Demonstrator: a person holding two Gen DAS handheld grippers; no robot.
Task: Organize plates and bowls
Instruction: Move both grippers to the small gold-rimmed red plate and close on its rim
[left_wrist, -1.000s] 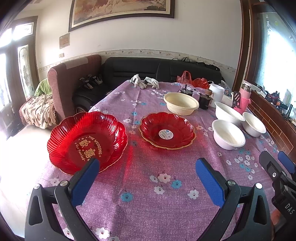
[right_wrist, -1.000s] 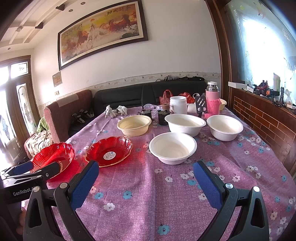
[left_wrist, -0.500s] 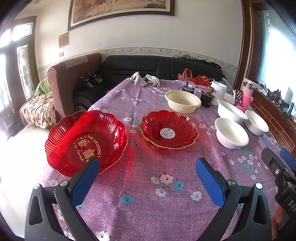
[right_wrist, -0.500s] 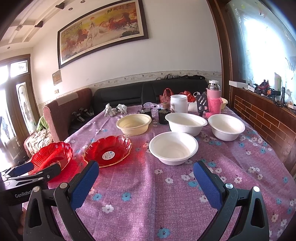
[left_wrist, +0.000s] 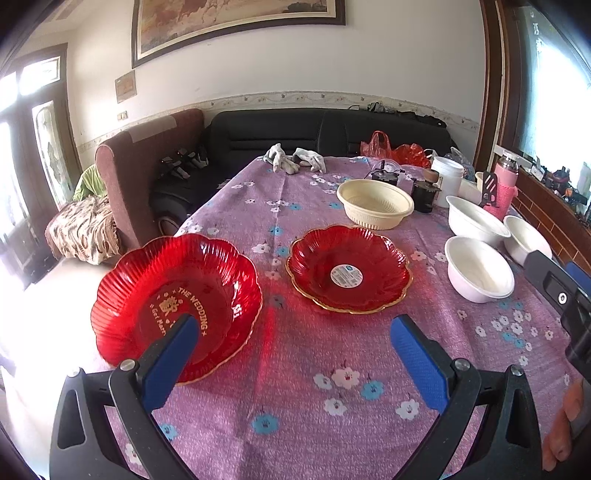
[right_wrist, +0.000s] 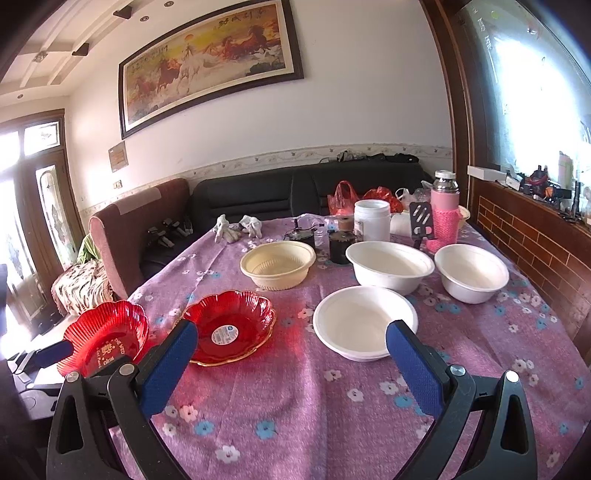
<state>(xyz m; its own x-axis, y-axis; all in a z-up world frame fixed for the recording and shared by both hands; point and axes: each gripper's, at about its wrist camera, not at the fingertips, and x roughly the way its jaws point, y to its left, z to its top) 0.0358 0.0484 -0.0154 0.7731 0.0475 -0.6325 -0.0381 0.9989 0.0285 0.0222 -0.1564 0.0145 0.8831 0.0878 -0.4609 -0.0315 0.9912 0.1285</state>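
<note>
A large red wedding plate (left_wrist: 173, 295) lies at the table's near left edge; it also shows in the right wrist view (right_wrist: 107, 334). A smaller red plate (left_wrist: 349, 271) with a round sticker lies beside it (right_wrist: 231, 326). A cream bowl (left_wrist: 375, 203) stands behind. Three white bowls stand on the right: near (right_wrist: 364, 326), middle (right_wrist: 389, 264), far right (right_wrist: 471, 271). My left gripper (left_wrist: 291, 332) is open and empty, its left finger over the large plate's near rim. My right gripper (right_wrist: 291, 336) is open and empty, just short of the near white bowl.
A purple flowered cloth (right_wrist: 295, 398) covers the table. At the far end stand a white jar (right_wrist: 371, 219), a pink flask (right_wrist: 445, 210), dark cups (right_wrist: 338, 245), gloves (right_wrist: 236, 227) and red bags (right_wrist: 343, 197). A sofa (left_wrist: 295, 133) and armchair (left_wrist: 144, 166) lie behind.
Both grippers have eased forward and slightly left over the table. The left finger now overlaps the large red plate's rim. Jaws stay open; no dish has moved.
</note>
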